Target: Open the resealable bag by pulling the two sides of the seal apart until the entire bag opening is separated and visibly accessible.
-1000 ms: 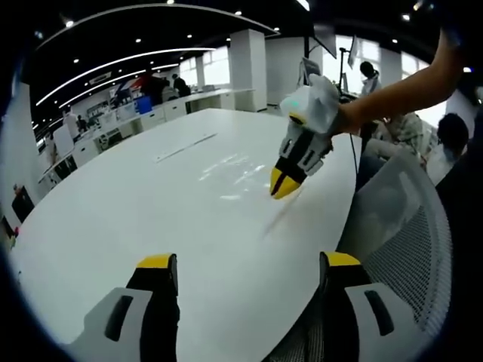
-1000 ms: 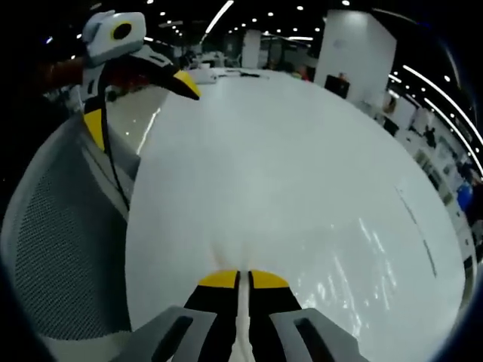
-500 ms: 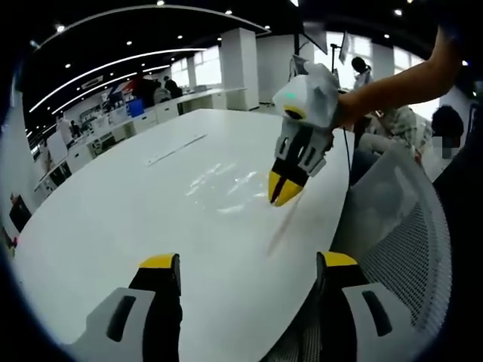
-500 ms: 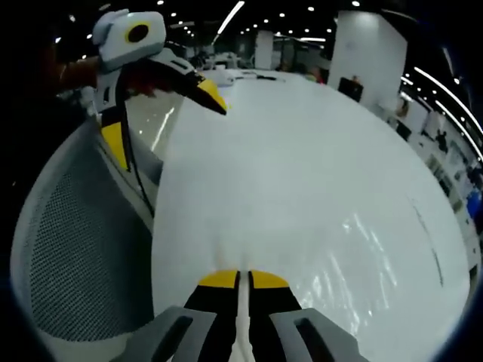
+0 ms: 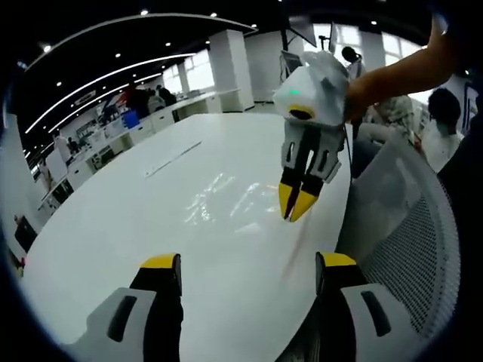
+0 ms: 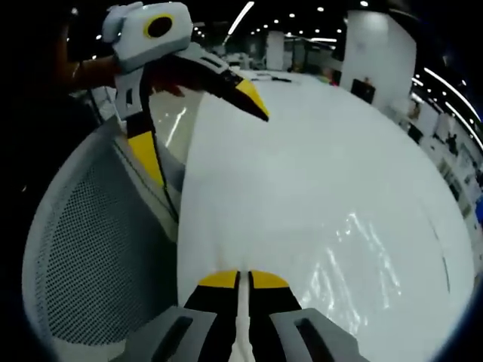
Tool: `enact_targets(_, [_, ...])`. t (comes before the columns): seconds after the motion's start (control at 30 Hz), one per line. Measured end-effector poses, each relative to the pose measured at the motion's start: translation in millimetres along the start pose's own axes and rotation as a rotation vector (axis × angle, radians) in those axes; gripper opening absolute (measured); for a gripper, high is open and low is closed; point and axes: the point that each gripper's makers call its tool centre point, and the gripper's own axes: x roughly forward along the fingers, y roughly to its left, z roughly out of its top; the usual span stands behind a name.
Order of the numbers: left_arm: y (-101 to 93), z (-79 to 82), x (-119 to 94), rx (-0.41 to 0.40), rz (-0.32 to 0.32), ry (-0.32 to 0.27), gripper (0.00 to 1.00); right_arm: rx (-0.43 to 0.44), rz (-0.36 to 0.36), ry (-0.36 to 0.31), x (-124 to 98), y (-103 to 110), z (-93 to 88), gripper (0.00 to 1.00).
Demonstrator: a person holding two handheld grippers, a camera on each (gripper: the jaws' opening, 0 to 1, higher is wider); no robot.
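Near the desk's [image 5: 113, 226] chair-side edge, the clear resealable bag [image 5: 234, 204] lies flat on the white top, one thin edge [image 6: 242, 317] clamped between the right gripper's [image 5: 296, 210] closed yellow tips. Left gripper [image 5: 245, 264] hovers over that same edge, its 2 jaws wide apart, gripping nothing. Beside the desk stands a grey mesh chair [image 6: 90, 264].

Glossy white rounded table [image 5: 113, 219] in an open-plan office

A grey mesh-backed chair [image 5: 411, 226] stands right at the table's curved edge [image 6: 90, 249]. Beyond it are white desk rows [image 5: 143, 121], a square white pillar [image 5: 226, 72], seated people [image 5: 441, 124] (far side) and recessed ceiling spotlights [image 6: 241, 15].
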Motion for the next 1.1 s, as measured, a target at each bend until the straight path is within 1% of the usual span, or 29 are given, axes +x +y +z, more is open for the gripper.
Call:
enact_targets(0.03, [-1.6,1.3,0.9,-0.013,-0.008,-0.007,0.7,0.003,0.001,-0.006,-1.1,1.9,2.3,0.0])
enact_targets(0.1, [-2.1,1.6,1.6,-0.012,-0.013,-0.009,0.69,0.002,0.004,-0.012,-2.5,4.5,5.2,0.0])
enact_targets(0.2, [-3.0,-0.3,2.1,0.022,-0.02,0.009,0.68,0.001,0.0,-0.025,-4.6,7.4,8.9,0.0])
enact_targets(0.27, [-3.5,-1.9,2.1,0.035,-0.02,0.017,0.67,0.017,-0.011,-0.048,-5.9,10.3,13.1,0.0])
enact_targets(0.33, [-5.0,-3.4,2.7,0.044,-0.027,0.023,0.66,0.016,-0.009,-0.052,-5.7,12.6,13.7,0.0])
enact_targets(0.4, [-8.6,-6.6,4.7,0.074,-0.038,0.037,0.66,0.016,-0.012,-0.054,-4.8,14.4,14.3,0.0])
enact_targets(0.47, [-11.4,-6.0,6.3,0.072,-0.048,0.033,0.65,0.018,-0.008,-0.057,-4.6,16.6,15.5,0.0])
enact_targets(0.53, [-16.4,-4.1,7.7,0.054,-0.072,0.02,0.65,0.021,-0.004,-0.064,-4.1,19.0,17.5,0.0])
enact_targets(0.6, [-21.5,-1.7,9.4,0.057,-0.088,0.018,0.64,0.018,-0.001,-0.069,-4.3,21.5,19.8,0.0])
enact_targets(0.7, [-27.8,1.5,12.5,0.083,-0.108,0.022,0.6,0.008,0.01,-0.07,-3.7,24.5,20.7,0.0])
enact_targets(0.83, [-36.9,8.5,18.5,0.128,-0.151,0.015,0.53,0.0,0.021,-0.067,-2.5,28.9,21.0,0.0])
enact_targets(1.1, [-41.8,9.3,22.6,0.203,-0.195,0.027,0.45,-0.008,0.047,-0.071,0.3,35.9,23.5,0.0])
